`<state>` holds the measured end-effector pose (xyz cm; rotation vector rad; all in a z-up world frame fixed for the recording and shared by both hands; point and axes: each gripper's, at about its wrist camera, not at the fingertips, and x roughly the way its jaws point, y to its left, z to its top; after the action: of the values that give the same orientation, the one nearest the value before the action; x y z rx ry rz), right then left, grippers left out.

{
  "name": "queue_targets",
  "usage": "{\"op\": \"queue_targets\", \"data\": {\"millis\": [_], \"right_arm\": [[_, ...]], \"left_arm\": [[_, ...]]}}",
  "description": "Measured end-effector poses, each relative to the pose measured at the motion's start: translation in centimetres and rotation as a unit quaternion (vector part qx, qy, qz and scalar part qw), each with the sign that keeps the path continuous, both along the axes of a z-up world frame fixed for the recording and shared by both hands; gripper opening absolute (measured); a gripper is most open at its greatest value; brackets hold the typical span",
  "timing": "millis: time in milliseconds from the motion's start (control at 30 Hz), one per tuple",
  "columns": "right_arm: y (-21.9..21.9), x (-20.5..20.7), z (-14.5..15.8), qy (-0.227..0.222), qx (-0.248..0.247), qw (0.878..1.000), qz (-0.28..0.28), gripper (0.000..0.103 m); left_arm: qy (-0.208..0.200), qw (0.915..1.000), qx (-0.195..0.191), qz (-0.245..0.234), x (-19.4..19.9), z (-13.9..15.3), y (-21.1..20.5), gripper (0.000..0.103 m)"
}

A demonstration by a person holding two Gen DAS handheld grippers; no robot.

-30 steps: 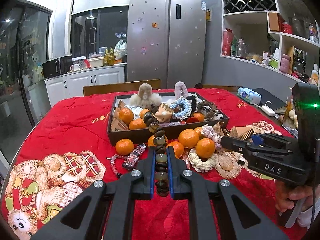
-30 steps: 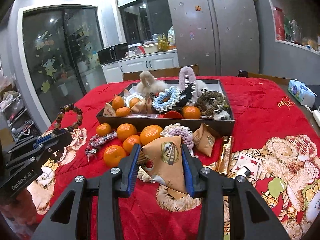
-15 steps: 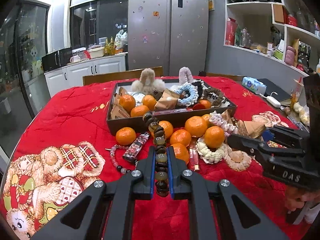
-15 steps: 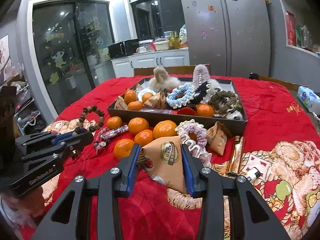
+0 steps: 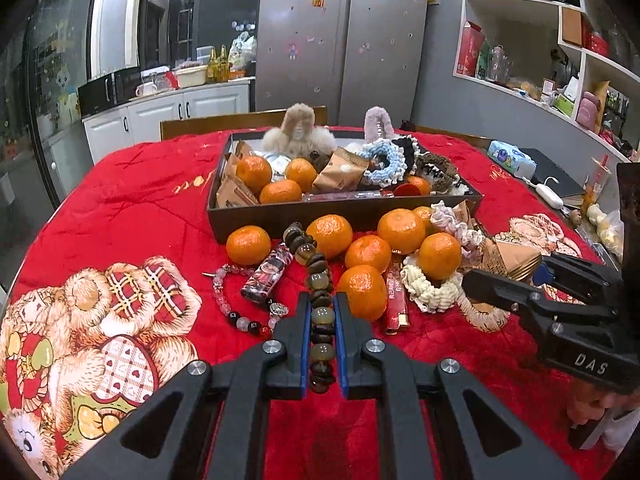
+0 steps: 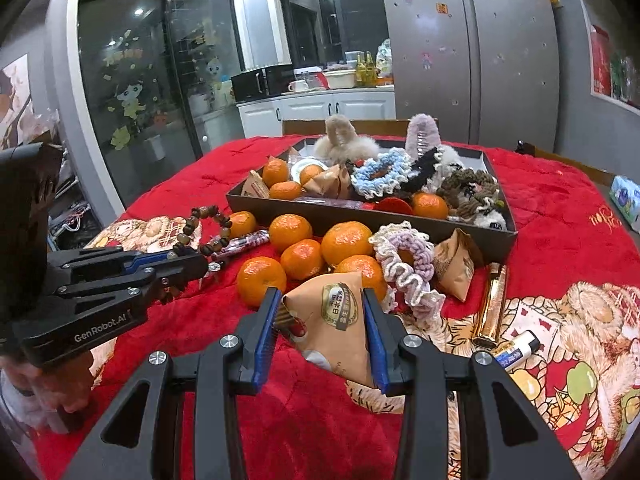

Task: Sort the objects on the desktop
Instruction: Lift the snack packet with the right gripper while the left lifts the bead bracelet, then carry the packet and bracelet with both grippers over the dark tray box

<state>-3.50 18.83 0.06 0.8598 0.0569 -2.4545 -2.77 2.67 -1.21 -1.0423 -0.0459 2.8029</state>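
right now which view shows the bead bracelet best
Right wrist view: the brown bead bracelet shows as a whole loop sticking out of the left gripper. Left wrist view sees it edge-on, a line of beads between the fingers.

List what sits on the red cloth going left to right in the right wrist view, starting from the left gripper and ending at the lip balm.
Left gripper holding the bead bracelet → snack packet in the right gripper's jaws → gold tube → lip balm.

A steel fridge (image 5: 344, 36) stood behind white cabinets (image 5: 172, 114), grey walls, and perhaps dark glass doors (image 6: 160, 92).
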Motion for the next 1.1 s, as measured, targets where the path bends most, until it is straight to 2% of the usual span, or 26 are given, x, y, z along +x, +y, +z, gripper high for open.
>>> {"op": "queue_targets", "data": {"millis": [167,400,600,1100], "right_arm": [[0.9,-0.8,0.0,-0.010,-0.011,1.000,-0.013,0.039],[1.7,-1.8,-0.2,-0.023,-0.023,0.999,-0.024,0.039],[1.7,-1.8,-0.4,-0.029,-0.026,0.999,-0.020,0.039],[0.4,-1.5,-0.2,-0.025,-0.024,0.999,-0.016,0.039]], "left_arm": [[-0.014,0.9998,0.012,0.000,-0.3,-0.2,-0.4,0.011],[0.006,1.0000,0.004,-0.005,0.2,0.6,-0.3,0.011],[-0.004,0.9997,0.025,-0.009,-0.1,0.7,-0.7,0.011],[0.011,0.9994,0.031,-0.008,0.2,2.7,-1.0,0.011]]}}
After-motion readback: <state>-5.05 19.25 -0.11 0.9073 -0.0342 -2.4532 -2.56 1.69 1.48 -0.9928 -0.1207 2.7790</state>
